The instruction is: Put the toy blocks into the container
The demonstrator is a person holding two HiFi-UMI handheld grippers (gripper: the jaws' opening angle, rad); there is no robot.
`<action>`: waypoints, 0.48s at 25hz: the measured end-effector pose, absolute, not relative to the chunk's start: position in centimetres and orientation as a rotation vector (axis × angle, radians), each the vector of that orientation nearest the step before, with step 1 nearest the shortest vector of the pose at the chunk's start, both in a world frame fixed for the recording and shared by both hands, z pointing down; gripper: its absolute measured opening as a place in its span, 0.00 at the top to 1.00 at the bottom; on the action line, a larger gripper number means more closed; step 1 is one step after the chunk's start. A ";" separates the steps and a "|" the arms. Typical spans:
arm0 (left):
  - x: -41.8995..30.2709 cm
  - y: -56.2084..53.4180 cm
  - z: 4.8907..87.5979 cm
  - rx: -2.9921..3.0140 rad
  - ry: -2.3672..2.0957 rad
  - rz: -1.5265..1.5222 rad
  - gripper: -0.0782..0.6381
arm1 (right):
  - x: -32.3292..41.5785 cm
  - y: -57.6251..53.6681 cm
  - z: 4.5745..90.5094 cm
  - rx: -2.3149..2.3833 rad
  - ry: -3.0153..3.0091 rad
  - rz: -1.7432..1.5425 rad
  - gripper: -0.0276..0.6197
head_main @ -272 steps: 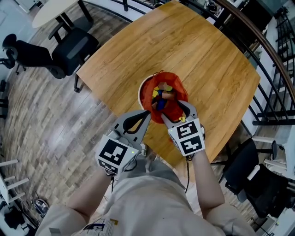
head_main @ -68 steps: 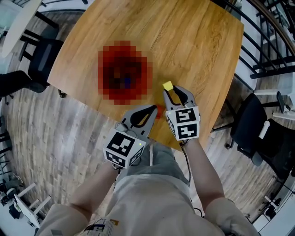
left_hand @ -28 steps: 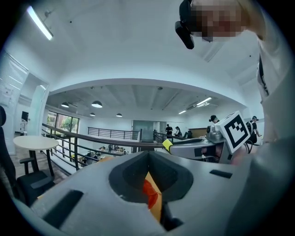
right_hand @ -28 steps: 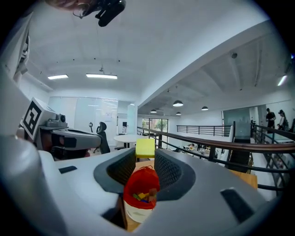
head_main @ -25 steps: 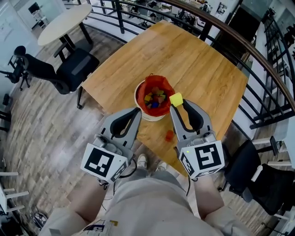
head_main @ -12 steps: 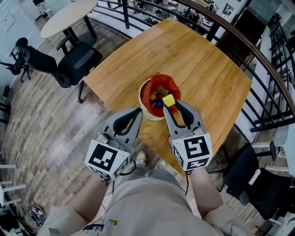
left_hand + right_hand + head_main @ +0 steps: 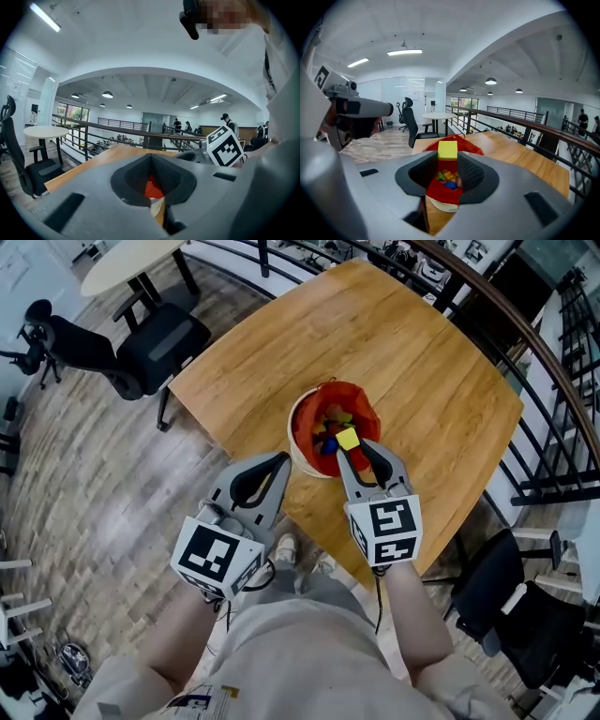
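Two grippers point forward over the near edge of the table [image 7: 412,352]. The right gripper [image 7: 350,448], tilted down, pinches a yellow block [image 7: 447,150] at its tips — just above the container [image 7: 293,444], among whose red lining other blocks [image 7: 444,177] lie. The left gripper [image 7: 281,460] hangs beside the rim — jaws together, empty.

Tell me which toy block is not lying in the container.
The yellow block, clamped at the right gripper's tips just over the container; the other blocks lie inside it.
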State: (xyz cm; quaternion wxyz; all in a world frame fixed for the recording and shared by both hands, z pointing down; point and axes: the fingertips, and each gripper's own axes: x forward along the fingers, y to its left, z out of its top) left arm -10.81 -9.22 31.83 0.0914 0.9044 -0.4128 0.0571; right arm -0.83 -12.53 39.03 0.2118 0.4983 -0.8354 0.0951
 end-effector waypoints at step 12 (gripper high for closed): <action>-11.5 -10.9 33.0 2.662 -1.222 0.163 0.87 | -1.1 -13.9 45.4 1.290 -2.185 0.377 0.75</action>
